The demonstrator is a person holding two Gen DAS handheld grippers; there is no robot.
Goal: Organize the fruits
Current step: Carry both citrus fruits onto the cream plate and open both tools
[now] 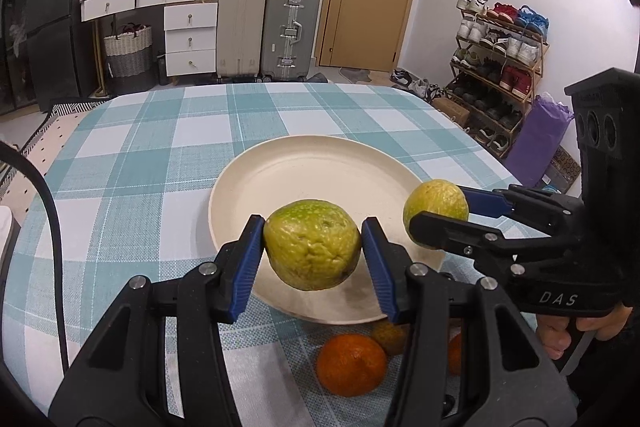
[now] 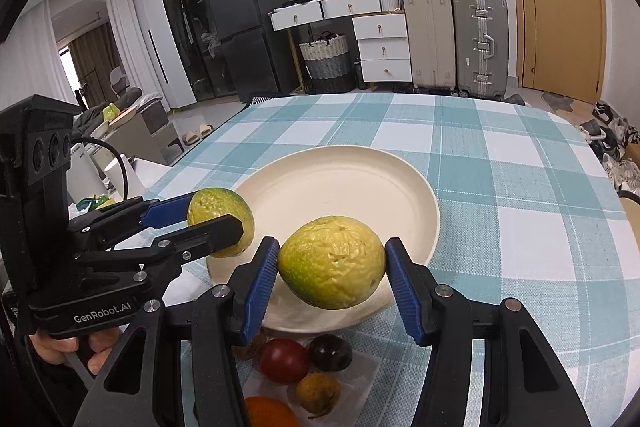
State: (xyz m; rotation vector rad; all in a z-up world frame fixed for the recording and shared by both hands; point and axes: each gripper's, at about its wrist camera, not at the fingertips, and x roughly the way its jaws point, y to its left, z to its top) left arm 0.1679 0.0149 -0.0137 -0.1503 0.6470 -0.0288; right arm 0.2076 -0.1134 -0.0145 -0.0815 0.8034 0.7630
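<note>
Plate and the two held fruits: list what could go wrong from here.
1. The left hand-held gripper and right hand-held gripper hang close together over the plate; they could collide on lowering.
2. Each wrinkled green fruit is round; released, it may roll off the shallow plate.
3. Loose fruit such as the orange lies below the grippers and could get knocked.
</note>
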